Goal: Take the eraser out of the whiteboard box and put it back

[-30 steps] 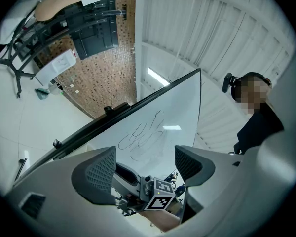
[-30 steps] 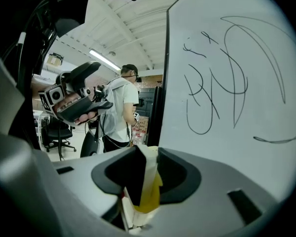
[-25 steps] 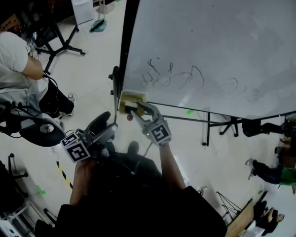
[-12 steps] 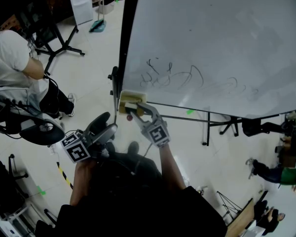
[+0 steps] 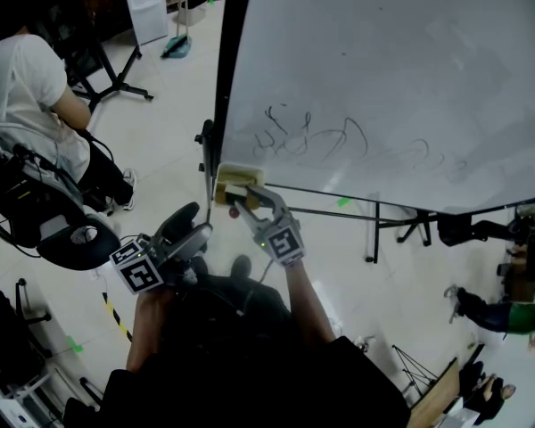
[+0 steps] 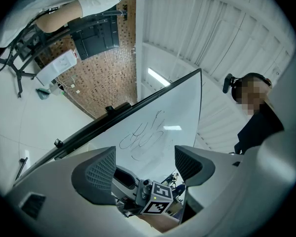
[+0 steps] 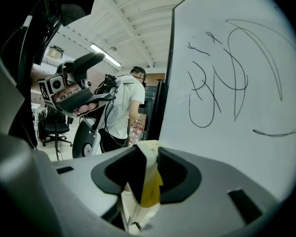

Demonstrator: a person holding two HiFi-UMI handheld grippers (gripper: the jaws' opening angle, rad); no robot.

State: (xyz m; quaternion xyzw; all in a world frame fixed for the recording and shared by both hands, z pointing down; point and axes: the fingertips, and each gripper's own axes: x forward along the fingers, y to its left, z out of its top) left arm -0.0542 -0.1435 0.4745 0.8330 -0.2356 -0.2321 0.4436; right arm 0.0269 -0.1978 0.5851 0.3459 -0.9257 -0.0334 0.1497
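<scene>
- At the lower left corner of the whiteboard (image 5: 383,78): the cream-coloured whiteboard box (image 5: 235,176) sits by the board's edge. My right tool (image 5: 252,201) reaches up to it from below.
- Right tool is clamped on the eraser (image 7: 149,184). Both pads press its cream and yellow body, which stands edge-on between them.
- The grip runs across the eraser's narrow side. I judge this is so it can slide in or out of the box without twisting.
- Eraser position: between the right tool's jaws, right at the box. From the head view I cannot tell whether it is lifted clear or partly inside.
- Left tool (image 6: 145,163) is held low and back, jaws apart, nothing between them. Beyond them only the board and my right tool show.
- I judge the left tool is kept clear because one tool is enough for this job.
- Scribbles (image 5: 308,141) lie just above and right of the box; neither tool touches them.
</scene>
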